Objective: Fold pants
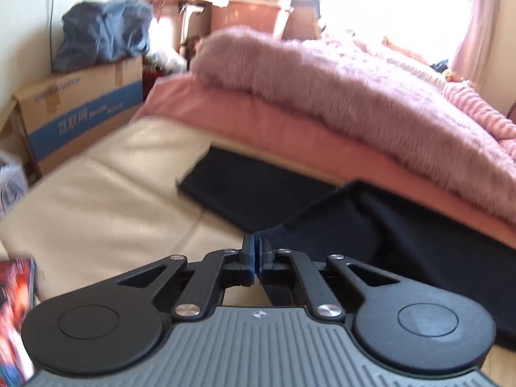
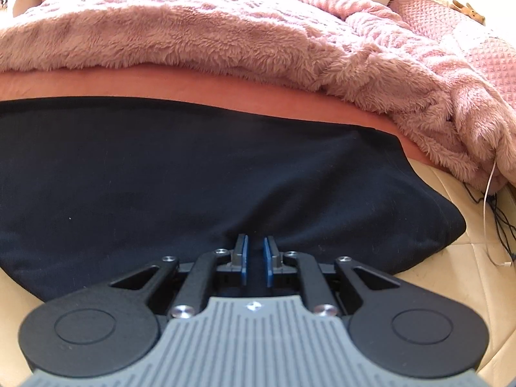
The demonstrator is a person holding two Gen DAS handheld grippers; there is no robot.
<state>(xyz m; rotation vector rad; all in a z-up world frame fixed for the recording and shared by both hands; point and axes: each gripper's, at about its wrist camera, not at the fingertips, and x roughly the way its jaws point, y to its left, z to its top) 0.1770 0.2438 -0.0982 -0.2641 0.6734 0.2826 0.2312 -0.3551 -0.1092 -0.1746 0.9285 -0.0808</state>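
The black pants [image 1: 403,225] lie on a cream surface beside the pink bed. My left gripper [image 1: 257,242] is shut on a pinch of the pants' near edge and lifts it a little; one leg [image 1: 251,187] lies flat beyond. In the right wrist view the pants [image 2: 193,174] spread wide and flat. My right gripper [image 2: 255,245] sits over their near edge, its blue pads a small gap apart with black cloth between them; whether they clamp the cloth is unclear.
A fluffy pink blanket [image 2: 225,32] covers the bed behind the pants. A cardboard box [image 1: 80,109] with dark clothes on it stands far left. A white cable [image 2: 488,213] and dark cords hang at the right. A red magazine [image 1: 16,306] lies near left.
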